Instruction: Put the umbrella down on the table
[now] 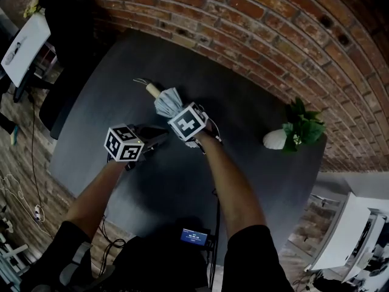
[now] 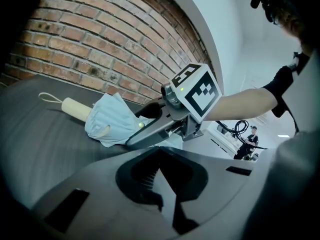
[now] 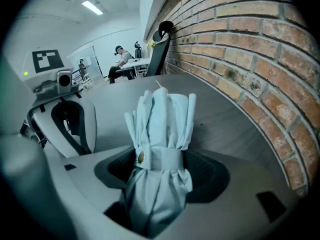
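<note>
A folded light-blue umbrella (image 1: pixel 166 101) with a cream handle (image 1: pixel 152 90) and a wrist cord lies low over the dark grey table (image 1: pixel 121 59). My right gripper (image 1: pixel 175 109) is shut on its strapped fabric end. In the right gripper view the umbrella (image 3: pixel 161 134) stands up between the jaws, its strap and brass snap showing. From the left gripper view, the umbrella (image 2: pixel 109 119) seems to touch the table, with the right gripper (image 2: pixel 146 128) clamped on it. My left gripper (image 1: pixel 159 138) hovers just left of it, shut and empty.
A small plant in a white pot (image 1: pixel 276 139) stands at the table's right end. A brick wall (image 1: pixel 273 35) runs along the far edge. A black chair (image 1: pixel 61 99) and a white desk (image 1: pixel 24 44) are at the left. People sit in the background (image 3: pixel 120 59).
</note>
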